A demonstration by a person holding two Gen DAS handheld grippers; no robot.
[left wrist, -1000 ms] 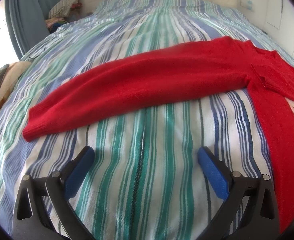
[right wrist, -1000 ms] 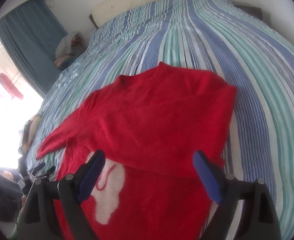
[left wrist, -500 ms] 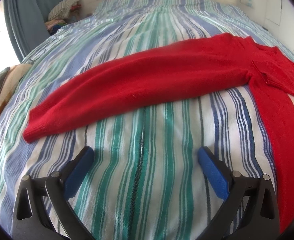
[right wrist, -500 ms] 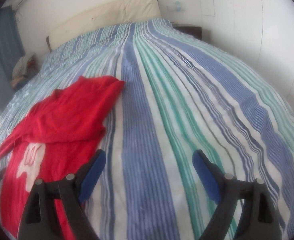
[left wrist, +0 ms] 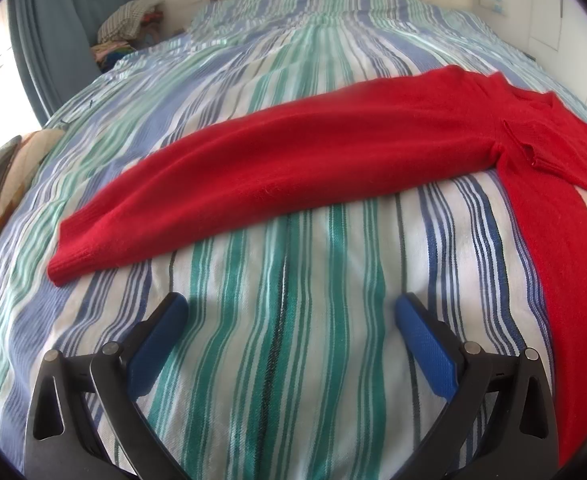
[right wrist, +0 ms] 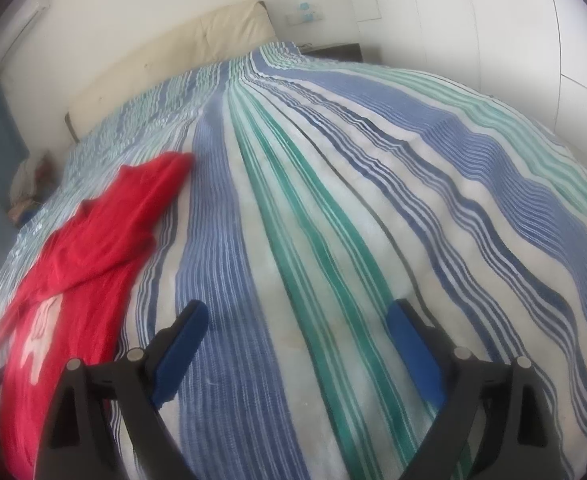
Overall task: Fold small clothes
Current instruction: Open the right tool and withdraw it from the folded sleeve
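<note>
A red knitted sweater point(left wrist: 313, 152) lies on the striped bed. One long sleeve stretches leftward, its cuff point(left wrist: 69, 256) at the left; the body runs down the right edge. My left gripper point(left wrist: 291, 312) hovers open over bare bedspread just below the sleeve, nothing between its blue pads. In the right wrist view the sweater point(right wrist: 89, 248) lies at the left with a white motif on its front and one side folded over the chest. My right gripper point(right wrist: 297, 316) is over bare bedspread right of the sweater, its jaws opening wider with nothing between them.
The striped blue, green and white bedspread point(right wrist: 333, 200) covers the whole bed. A cream headboard point(right wrist: 173, 60) stands at the far end. A pile of clothes point(left wrist: 125, 28) and a blue curtain point(left wrist: 49, 24) are at the far left. A white wall point(right wrist: 473, 20) runs on the right.
My right gripper has swung from above the sweater's front to the right, so the sweater now lies at its left. The left gripper has stayed put.
</note>
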